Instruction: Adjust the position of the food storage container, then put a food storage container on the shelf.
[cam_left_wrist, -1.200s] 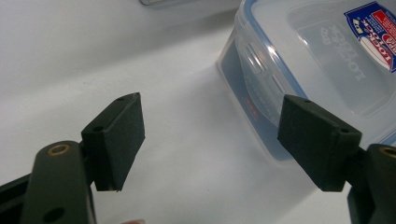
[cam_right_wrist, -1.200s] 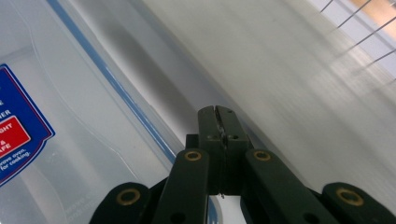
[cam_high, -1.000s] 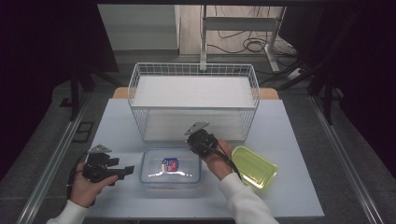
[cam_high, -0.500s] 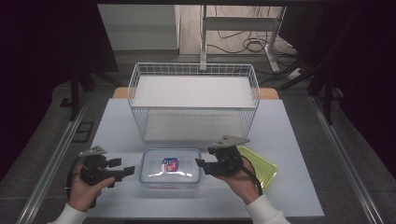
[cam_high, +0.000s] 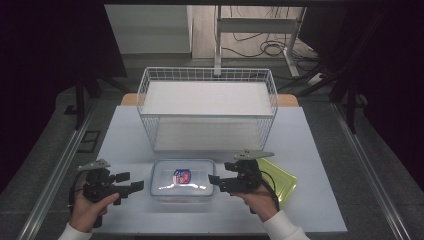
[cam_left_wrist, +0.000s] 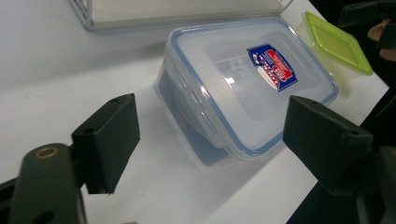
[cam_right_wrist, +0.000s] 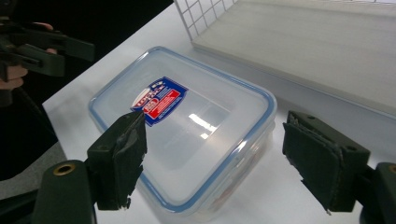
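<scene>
Two grippers flank the clear lidded container (cam_high: 183, 179), which lies near the worktop's (cam_high: 310, 140) front edge, long axis left to right. Left gripper (cam_high: 136, 186) and right gripper (cam_high: 212, 180) face its short ends, both with jaws just opened wide and empty; the right is closer.

1. This looks like a lab or test room fitted out for recording, not a home or kitchen.
2. The pale table (cam_high: 320, 130) stands alone on a grey floor, with dark screens or curtains on both sides.
3. Loose cables (cam_high: 260, 47) lie on the floor behind it, beside a metal stand (cam_high: 218, 45).
4. Metal rails (cam_high: 60, 170) run along the table's sides.
5. A white wire basket (cam_high: 207, 75) sits squarely at the table's middle, like a staged set.
</scene>
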